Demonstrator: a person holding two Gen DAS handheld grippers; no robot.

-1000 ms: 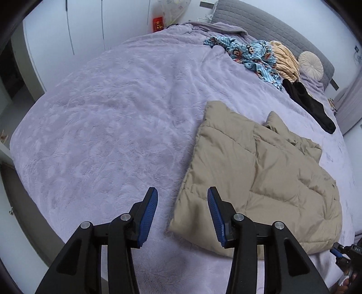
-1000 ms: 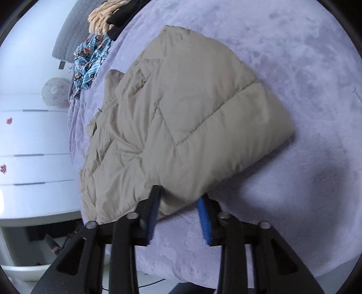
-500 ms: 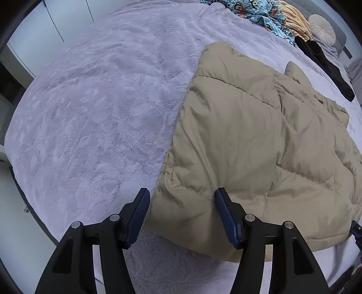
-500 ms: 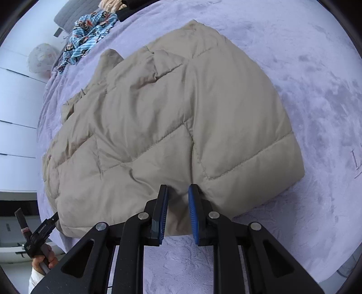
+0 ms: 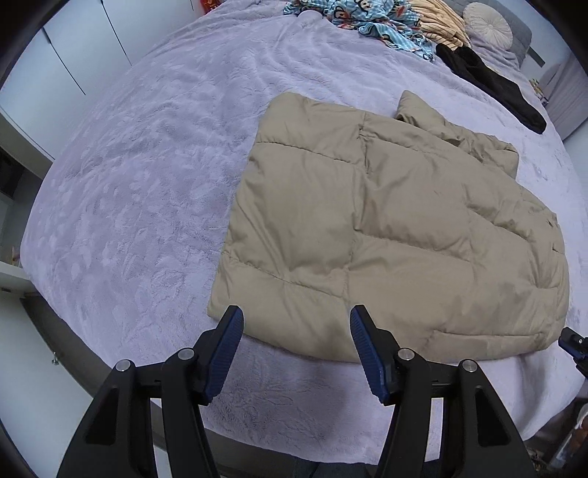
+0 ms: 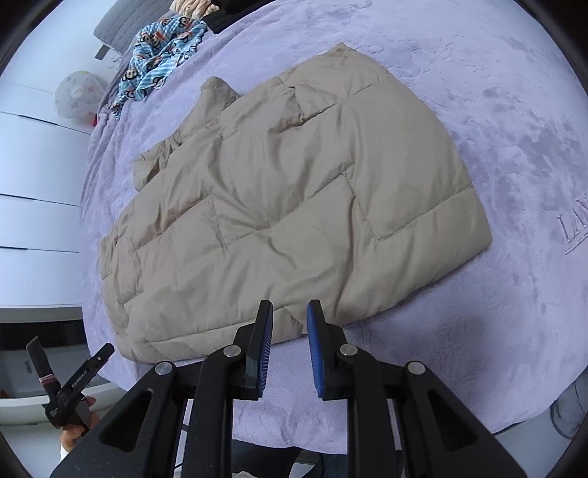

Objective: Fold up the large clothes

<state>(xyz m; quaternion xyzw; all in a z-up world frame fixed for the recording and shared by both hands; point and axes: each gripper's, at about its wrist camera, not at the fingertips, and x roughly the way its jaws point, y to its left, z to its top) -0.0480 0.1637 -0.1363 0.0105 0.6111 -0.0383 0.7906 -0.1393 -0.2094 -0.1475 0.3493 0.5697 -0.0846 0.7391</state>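
A beige quilted puffer jacket (image 5: pixel 386 235) lies folded flat on the lilac bed cover (image 5: pixel 147 184); it also shows in the right wrist view (image 6: pixel 294 206). My left gripper (image 5: pixel 296 349) is open and empty, just short of the jacket's near edge. My right gripper (image 6: pixel 290 338) is open with a narrower gap, empty, at the jacket's near edge, with nothing between the pads. The left gripper also shows at the lower left of the right wrist view (image 6: pixel 70 371).
At the bed's far end lie a blue monkey-print garment (image 5: pixel 371 18), a yellow-striped one (image 5: pixel 437 25), a black one (image 5: pixel 488 77) and a round pillow (image 5: pixel 487 25). White cupboards (image 5: pixel 73 55) stand to the left. The bed's edge runs just below the grippers.
Both grippers have pulled back from the jacket's near edge. The right gripper, nearly shut over the hem half a second ago, has opened wider. The jacket lies flat.
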